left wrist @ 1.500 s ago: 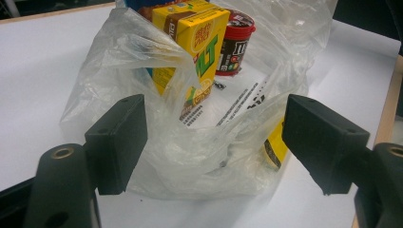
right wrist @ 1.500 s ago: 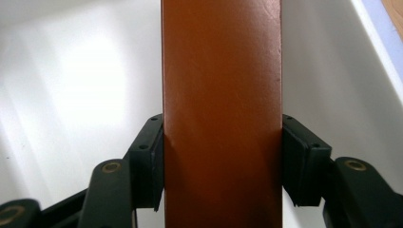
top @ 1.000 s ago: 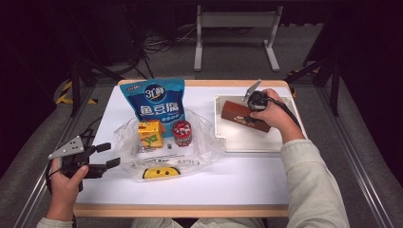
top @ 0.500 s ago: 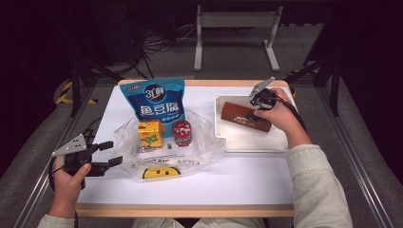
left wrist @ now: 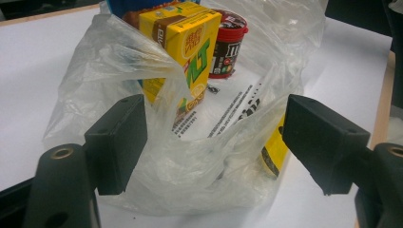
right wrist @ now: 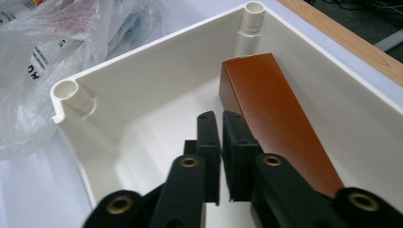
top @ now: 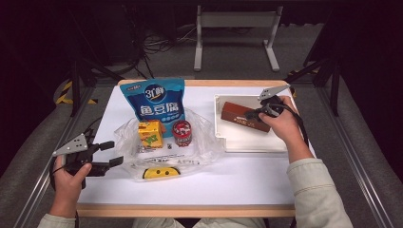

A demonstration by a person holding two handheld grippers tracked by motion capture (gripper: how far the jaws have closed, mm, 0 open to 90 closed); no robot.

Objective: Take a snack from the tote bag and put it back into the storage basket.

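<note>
The right gripper (right wrist: 221,142) has just closed, with nothing between its jaws. It hangs over the brown box (right wrist: 271,118) in the white tray (right wrist: 157,61). The left gripper (left wrist: 214,142) is wide open at the bag (left wrist: 190,175).

A white table (top: 247,175) with a wooden edge fills the middle of the frame. At the right, a white tray (top: 247,140) holds a reddish-brown box (top: 237,114), which lies slantwise in its upper part. The right gripper (top: 251,114) hovers over that box, in a hand that comes in from the lower right – its jaws have just been closing, with nothing seen between them. Left of centre, a clear plastic bag (top: 199,142) lies spread out, with a yellow carton (top: 150,133) and a small red-lidded can (top: 182,132) side by side in it. A blue snack packet (top: 153,99) lies above them. At the lower left, the left gripper (top: 110,153) points at the bag's edge, jaws apart.
</note>
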